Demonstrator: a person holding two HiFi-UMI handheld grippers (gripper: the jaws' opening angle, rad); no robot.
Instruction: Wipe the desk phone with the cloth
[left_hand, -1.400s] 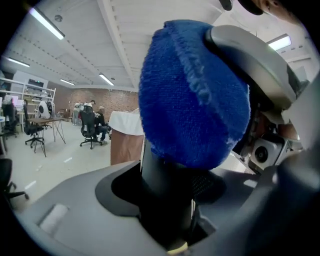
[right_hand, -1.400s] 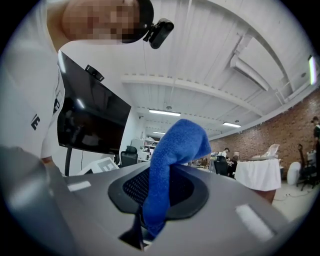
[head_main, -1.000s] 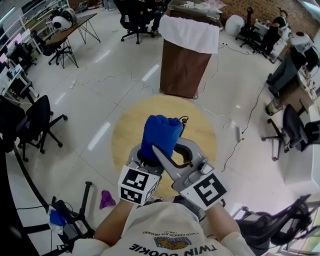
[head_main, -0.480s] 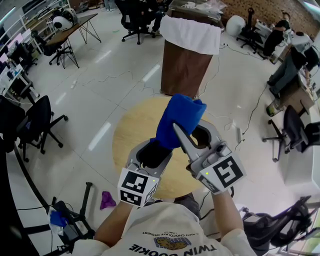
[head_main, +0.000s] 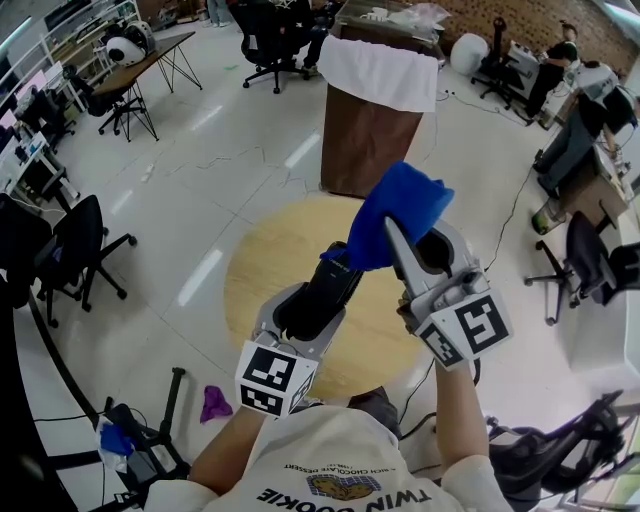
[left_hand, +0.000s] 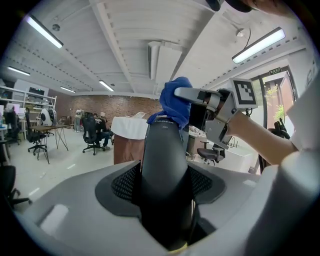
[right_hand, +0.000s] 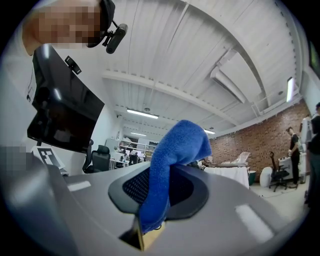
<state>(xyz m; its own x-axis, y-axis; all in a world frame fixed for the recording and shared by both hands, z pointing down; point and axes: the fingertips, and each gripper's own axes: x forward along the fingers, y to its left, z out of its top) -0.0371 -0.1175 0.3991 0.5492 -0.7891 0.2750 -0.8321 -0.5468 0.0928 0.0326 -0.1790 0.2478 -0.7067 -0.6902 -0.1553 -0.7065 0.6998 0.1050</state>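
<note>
The black handset (head_main: 322, 292) of the desk phone is held in the air above the round table (head_main: 262, 262). It is clamped lengthways in your left gripper (left_hand: 165, 192), whose fingers stand wide around its body, in the same place as a second earlier. The phone's base shows in no view. The blue cloth (head_main: 402, 210) is what differs: a second earlier it sits bunched over the handset's upper half, whereas now it stands higher and to the right. Only its lower corner lies at the handset's far tip, and contact there cannot be told. Your right gripper (right_hand: 156, 200) has its fingers closed narrow on the cloth, one fold pinched between the pads and the rest draped over the top. This reads as a stroke drawn along the handset and off its end, so one pass is probably complete. The handset's other faces and the base likely still need wiping.
</note>
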